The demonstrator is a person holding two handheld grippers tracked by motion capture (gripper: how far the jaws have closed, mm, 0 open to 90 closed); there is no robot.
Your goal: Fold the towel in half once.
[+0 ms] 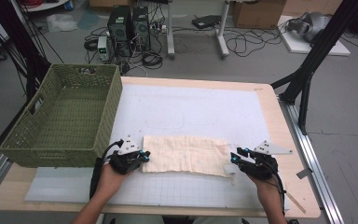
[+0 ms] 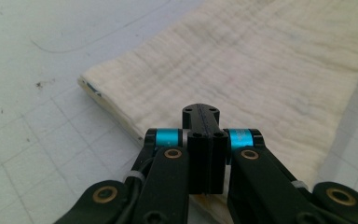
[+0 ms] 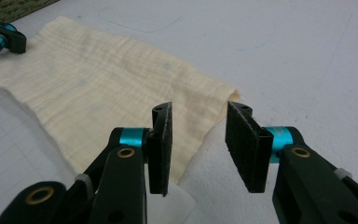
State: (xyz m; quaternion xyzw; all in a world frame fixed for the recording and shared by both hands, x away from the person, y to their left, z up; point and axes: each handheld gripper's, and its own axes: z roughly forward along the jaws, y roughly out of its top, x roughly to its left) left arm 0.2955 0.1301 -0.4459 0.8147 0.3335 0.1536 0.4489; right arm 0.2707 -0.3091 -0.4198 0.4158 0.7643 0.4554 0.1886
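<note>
A cream crinkled cloth (image 1: 186, 155) lies flat on the white gridded mat (image 1: 191, 116), near the table's front. My left gripper (image 1: 144, 156) sits at the cloth's left edge with its jaws pressed together. In the left gripper view its tips (image 2: 200, 112) rest over the cloth (image 2: 261, 70) by that edge; I cannot tell whether any fabric is pinched. My right gripper (image 1: 233, 158) is at the cloth's right end. In the right gripper view it (image 3: 200, 112) stands open, with the cloth's corner (image 3: 214, 98) lying between and just beyond the pads, untouched.
A green woven basket (image 1: 107, 112) stands on the table's left side, close behind the left gripper. A thin white sheet (image 1: 230, 176) pokes out under the cloth's right corner. A wooden stick (image 1: 298, 203) lies near the front right edge.
</note>
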